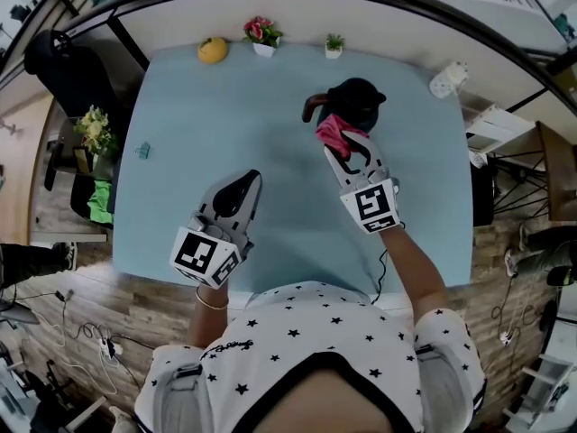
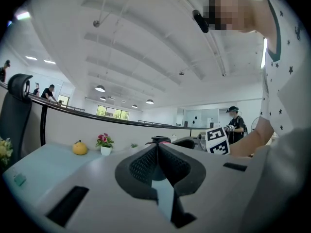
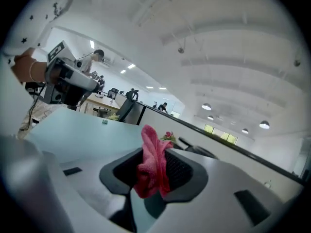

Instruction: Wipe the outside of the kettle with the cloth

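Observation:
A black kettle (image 1: 356, 102) with a brown handle stands at the far middle of the light blue table (image 1: 270, 179). My right gripper (image 1: 335, 141) is shut on a pink cloth (image 1: 334, 132), and the cloth rests against the kettle's near side. In the right gripper view the pink cloth (image 3: 153, 161) is pinched between the jaws, with the kettle (image 3: 197, 150) just behind. My left gripper (image 1: 245, 183) hovers over the table's near left, shut and holding nothing. The left gripper view shows the kettle's lid (image 2: 160, 140) beyond the closed jaws.
A yellow fruit (image 1: 213, 50), a pot of pink flowers (image 1: 262, 34) and a small green plant (image 1: 334, 45) line the table's far edge. A white object (image 1: 448, 79) sits at the far right corner, a small teal item (image 1: 142, 151) near the left edge.

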Demonstrator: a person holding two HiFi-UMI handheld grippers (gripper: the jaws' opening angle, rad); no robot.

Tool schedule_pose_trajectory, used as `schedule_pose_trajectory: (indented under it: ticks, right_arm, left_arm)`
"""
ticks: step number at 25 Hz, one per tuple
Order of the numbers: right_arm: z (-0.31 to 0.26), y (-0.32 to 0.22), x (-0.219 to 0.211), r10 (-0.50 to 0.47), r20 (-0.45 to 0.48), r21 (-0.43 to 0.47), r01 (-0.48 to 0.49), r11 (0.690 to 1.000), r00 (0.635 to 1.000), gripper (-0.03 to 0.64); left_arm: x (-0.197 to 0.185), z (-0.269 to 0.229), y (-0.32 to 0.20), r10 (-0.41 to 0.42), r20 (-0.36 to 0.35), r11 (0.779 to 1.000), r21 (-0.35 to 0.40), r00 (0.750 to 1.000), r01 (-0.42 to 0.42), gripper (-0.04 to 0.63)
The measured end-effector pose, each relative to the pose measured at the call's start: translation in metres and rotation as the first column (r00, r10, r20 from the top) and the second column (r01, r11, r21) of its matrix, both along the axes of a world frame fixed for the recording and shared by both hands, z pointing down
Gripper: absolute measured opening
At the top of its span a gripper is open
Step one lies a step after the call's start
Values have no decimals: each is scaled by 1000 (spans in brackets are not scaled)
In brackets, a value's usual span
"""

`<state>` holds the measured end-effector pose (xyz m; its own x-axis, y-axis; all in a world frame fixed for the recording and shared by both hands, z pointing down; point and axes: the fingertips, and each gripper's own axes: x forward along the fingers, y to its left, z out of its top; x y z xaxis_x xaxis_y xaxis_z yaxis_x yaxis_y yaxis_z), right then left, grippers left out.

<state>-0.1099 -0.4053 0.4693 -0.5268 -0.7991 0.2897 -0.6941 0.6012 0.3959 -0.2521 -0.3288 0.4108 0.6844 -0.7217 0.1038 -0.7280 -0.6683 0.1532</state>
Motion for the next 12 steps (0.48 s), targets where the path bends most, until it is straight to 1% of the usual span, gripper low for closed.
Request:
schedule_pose_trajectory:
  ticks: [2, 4, 6, 9, 12]
  right_arm:
    - [-17, -6, 10, 6, -20, 54, -5, 999, 1000, 133]
    - [-23, -14, 20, 23, -26, 77, -21, 997, 999, 133]
    - [-21, -20, 24, 27, -33, 83, -24, 996, 999, 133]
    - [-12, -22, 22, 6, -50, 78, -2, 997, 999, 132]
    - [-7, -21, 22, -4, -41, 75, 7, 997, 999, 132]
  left_arm:
    - [3, -3, 2, 7, 1, 1000, 10, 1000, -7, 32]
    - [6, -4, 4, 12, 2, 1000, 16, 1000, -12, 32]
    - [8, -4, 5, 15, 1, 1000, 16, 1000, -15, 32]
    - [8, -3, 6, 15, 5, 1000, 9, 1000, -15, 32]
    - [6, -4, 5, 8, 8, 1000, 9, 1000, -8, 32]
